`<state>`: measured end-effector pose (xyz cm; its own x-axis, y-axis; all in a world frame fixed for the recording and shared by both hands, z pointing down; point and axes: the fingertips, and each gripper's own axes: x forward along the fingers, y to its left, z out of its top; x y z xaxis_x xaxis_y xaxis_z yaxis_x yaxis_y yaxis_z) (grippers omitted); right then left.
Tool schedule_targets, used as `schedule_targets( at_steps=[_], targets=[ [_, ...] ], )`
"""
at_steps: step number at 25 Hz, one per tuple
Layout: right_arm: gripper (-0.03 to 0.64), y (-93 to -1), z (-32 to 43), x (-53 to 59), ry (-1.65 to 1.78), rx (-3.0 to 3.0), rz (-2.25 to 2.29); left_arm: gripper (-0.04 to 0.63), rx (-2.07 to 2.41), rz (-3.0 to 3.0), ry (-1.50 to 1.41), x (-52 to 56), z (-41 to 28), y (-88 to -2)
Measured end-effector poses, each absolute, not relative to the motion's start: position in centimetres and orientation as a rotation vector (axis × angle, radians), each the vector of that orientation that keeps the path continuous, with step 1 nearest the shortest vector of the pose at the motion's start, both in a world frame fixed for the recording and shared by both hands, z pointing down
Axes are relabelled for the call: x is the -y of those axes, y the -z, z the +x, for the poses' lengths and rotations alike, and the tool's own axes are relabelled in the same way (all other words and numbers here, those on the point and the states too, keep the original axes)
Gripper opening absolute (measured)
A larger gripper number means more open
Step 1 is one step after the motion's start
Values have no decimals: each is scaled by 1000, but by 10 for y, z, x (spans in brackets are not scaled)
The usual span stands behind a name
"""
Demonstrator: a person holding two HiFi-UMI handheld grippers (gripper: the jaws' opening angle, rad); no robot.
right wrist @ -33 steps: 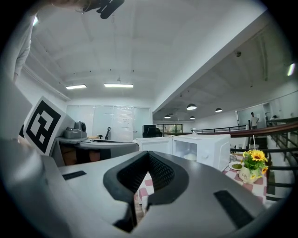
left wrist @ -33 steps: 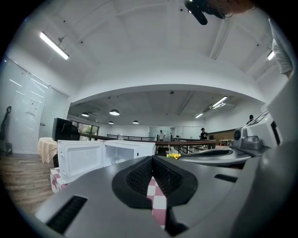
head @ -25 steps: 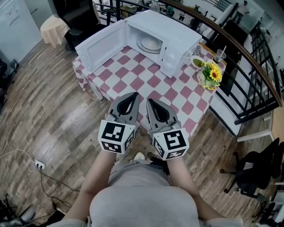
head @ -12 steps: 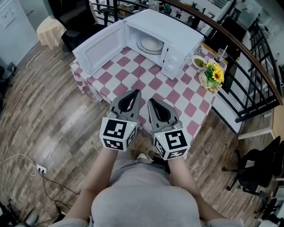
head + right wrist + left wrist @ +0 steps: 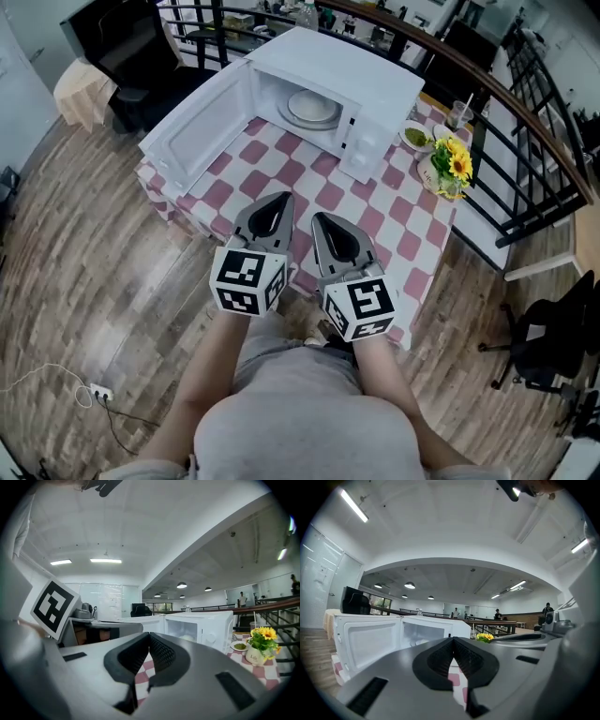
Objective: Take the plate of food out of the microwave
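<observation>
Approach step: left gripper and right gripper both closed, empty, over the table's near edge. Next: open jaws, reach the plate inside the open microwave.

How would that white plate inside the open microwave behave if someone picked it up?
The plate looks like stiff glazed ceramic: probably rigid, yet chippable against the microwave wall. Its smooth shallow rim may be slippery, and held by one edge it would likely tip.

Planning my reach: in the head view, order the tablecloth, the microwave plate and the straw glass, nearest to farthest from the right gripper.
1. Tablecloth, just under the right gripper.
2. Plate, ahead, inside the microwave.
3. Glass with straw, far right corner.
</observation>
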<state>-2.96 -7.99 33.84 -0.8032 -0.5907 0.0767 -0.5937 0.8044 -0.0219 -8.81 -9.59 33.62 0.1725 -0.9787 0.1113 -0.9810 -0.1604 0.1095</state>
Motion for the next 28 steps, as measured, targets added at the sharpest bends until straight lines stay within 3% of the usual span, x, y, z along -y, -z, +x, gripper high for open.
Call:
schedule_targets(
  at_steps=[28],
  targets=[
    [26, -368, -112, 186, -112, 2705, 1328, 3, 1549, 2468, -23, 219, -165, -361]
  ],
)
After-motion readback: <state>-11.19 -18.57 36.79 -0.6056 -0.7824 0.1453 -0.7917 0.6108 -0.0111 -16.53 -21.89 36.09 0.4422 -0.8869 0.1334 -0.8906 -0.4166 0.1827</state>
